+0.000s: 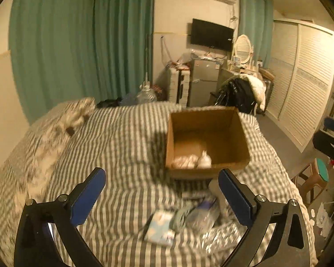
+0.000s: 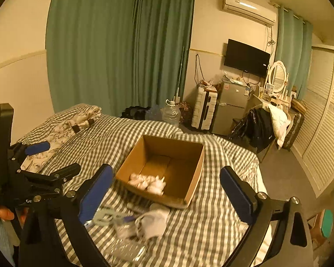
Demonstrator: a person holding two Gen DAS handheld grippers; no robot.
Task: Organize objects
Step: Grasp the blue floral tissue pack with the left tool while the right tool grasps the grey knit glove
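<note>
An open cardboard box [image 1: 208, 140] stands on the striped bed; it also shows in the right wrist view [image 2: 164, 169]. A white crumpled bundle [image 1: 192, 161] lies in its near corner, seen too in the right wrist view [image 2: 148, 182]. Loose items lie on the bed in front of the box: a light blue packet [image 1: 160, 228], clear plastic bags [image 1: 202, 217] and a white cloth pouch [image 2: 154, 222]. My left gripper [image 1: 161, 197] is open and empty above them. My right gripper [image 2: 165, 194] is open and empty. The left gripper also shows at the left of the right wrist view [image 2: 36, 160].
The striped bed [image 1: 122, 146] fills the foreground, with a folded patterned quilt [image 1: 62, 120] at its far left. Beyond it are green curtains [image 1: 84, 40], a suitcase, a small fridge [image 1: 203, 82], a chair with clothes [image 1: 245, 93] and a louvred wardrobe [image 1: 300, 77]. A stool [image 1: 316, 178] stands right of the bed.
</note>
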